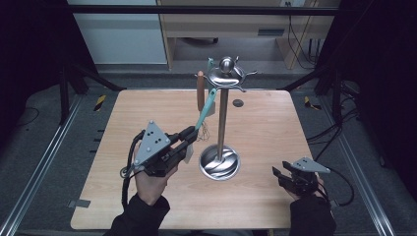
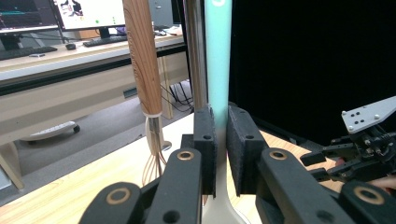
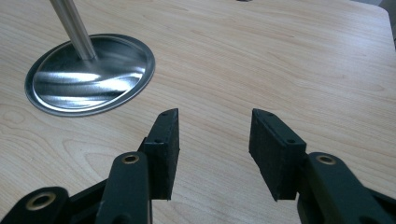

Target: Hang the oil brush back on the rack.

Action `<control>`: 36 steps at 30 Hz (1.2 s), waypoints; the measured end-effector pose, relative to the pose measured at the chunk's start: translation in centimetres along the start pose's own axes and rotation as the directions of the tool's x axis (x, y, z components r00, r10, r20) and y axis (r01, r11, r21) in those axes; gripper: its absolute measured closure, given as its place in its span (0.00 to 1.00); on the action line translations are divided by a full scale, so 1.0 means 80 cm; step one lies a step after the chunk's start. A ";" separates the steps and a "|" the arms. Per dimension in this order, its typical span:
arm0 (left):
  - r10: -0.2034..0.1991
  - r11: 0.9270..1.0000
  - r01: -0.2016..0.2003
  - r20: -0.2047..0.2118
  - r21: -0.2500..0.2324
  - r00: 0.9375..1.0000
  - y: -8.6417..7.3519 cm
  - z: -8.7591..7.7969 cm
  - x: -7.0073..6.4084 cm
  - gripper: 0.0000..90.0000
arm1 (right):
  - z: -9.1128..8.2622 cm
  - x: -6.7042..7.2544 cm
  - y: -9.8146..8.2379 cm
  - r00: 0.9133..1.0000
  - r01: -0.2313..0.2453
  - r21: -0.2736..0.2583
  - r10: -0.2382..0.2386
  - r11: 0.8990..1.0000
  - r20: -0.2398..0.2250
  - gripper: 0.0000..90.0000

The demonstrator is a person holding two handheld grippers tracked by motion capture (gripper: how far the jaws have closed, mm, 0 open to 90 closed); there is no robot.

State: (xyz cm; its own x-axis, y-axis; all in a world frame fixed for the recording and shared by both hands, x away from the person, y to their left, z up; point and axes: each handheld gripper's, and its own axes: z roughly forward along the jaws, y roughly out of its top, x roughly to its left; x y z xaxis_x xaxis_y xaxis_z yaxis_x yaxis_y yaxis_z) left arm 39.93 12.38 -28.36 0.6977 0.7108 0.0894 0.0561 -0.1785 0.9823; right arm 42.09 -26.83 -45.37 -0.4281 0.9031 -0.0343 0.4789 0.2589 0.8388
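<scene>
A pale wooden table [image 1: 265, 132] with rounded corners stands on grey floor, dark curtains at both sides and a light wooden desk [image 1: 236, 24] beyond it; in the left gripper view that desk carries monitors and a keyboard.

A steel rack [image 1: 222, 118] rises from a round mirror-bright base [image 3: 88, 74], which lies ahead and to the left of the right gripper [image 3: 214, 135]. A wooden-handled whisk [image 2: 142, 60] hangs from the rack's top, just left of the left gripper [image 2: 220, 154], with the steel pole directly behind the jaws.

The teal utensil [image 2: 218, 60] has a smooth, flat mint handle, hanging from the rack's top and slanting down. The left gripper's jaws are clamped on its lower handle. The right gripper's jaws stand apart with only bare table between them.
</scene>
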 end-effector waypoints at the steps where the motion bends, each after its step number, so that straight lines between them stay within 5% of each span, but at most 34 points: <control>1: 0.006 1.000 -0.006 -0.006 -0.009 1.000 0.000 0.002 0.000 0.91 | 0.000 0.000 0.000 1.000 0.001 0.000 -0.001 1.000 0.000 0.59; 36: -0.048 0.998 0.048 -0.022 -0.032 0.999 -0.014 0.036 -0.007 0.90 | 0.000 0.001 0.000 1.000 0.004 0.000 -0.004 1.000 -0.004 0.58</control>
State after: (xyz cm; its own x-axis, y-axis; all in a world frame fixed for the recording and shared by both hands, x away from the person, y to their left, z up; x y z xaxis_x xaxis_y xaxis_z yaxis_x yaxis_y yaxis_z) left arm 41.57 10.22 -29.98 0.6780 0.7337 0.0455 0.0663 -0.1227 0.9902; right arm 42.08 -26.76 -45.36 -0.4333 0.9006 -0.0355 0.4769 0.2625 0.8388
